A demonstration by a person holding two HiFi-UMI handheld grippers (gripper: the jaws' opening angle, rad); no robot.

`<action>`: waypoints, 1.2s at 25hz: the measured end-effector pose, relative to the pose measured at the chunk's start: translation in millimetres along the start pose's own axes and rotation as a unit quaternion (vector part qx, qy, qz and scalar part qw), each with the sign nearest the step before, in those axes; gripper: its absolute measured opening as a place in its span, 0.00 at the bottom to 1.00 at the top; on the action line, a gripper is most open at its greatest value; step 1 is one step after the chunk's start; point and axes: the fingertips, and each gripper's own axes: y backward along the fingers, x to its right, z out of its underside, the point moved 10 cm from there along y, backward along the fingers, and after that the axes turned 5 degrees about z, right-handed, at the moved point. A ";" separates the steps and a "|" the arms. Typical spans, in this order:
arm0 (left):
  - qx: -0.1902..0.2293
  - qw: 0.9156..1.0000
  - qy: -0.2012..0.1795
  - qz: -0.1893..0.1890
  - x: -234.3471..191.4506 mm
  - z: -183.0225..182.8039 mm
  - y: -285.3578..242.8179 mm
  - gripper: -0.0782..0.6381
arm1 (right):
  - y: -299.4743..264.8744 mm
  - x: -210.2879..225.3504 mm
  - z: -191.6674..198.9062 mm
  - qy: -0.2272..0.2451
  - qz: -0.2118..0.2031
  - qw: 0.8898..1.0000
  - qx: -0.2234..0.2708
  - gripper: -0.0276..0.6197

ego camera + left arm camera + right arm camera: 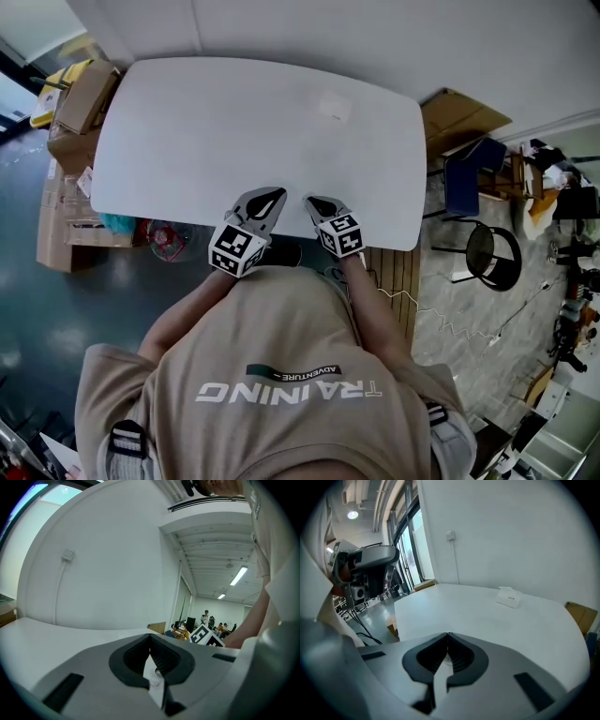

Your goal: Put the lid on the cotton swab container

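Observation:
A small pale, flat box-like thing (335, 106) lies alone on the white table (187, 141), far right of its middle. The right gripper view shows it as a whitish flat pack (509, 597); I cannot tell a lid from a container there. My left gripper (278, 194) and right gripper (311, 201) sit side by side at the table's near edge, close to the person's body and far from that thing. In the left gripper view the left gripper (150, 635) is shut, tips touching, nothing between them. The right gripper (448, 633) is shut and empty too.
Cardboard boxes (80, 103) stand on the floor to the table's left, and a red object (167, 239) lies under its near left edge. Another cardboard box (459, 117), a blue chair (473, 183) and a round black stool (492, 253) crowd the right side. A white wall runs behind the table.

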 end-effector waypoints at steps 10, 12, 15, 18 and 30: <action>0.006 1.000 -0.013 0.009 3.0 -8.1 -9.0 0.13 | 0.9 -4.8 -1.6 0.033 0.021 0.999 -0.010 0.07; 0.009 1.000 -0.019 0.009 1.7 -13.3 -8.0 0.13 | 5.2 -5.4 -2.9 0.026 0.032 0.999 0.003 0.07; 0.017 0.999 -0.029 0.007 -0.7 -24.3 -7.0 0.13 | 17.7 -0.3 -9.8 -0.002 0.036 0.999 0.033 0.07; 0.023 0.999 -0.034 -0.003 -5.0 -33.0 -8.0 0.13 | 33.8 8.8 -17.8 -0.034 0.042 0.996 0.064 0.07; 0.061 0.996 -0.063 -0.024 -17.4 -77.1 -6.0 0.13 | 126.4 13.6 -70.2 -0.012 0.100 0.972 0.211 0.07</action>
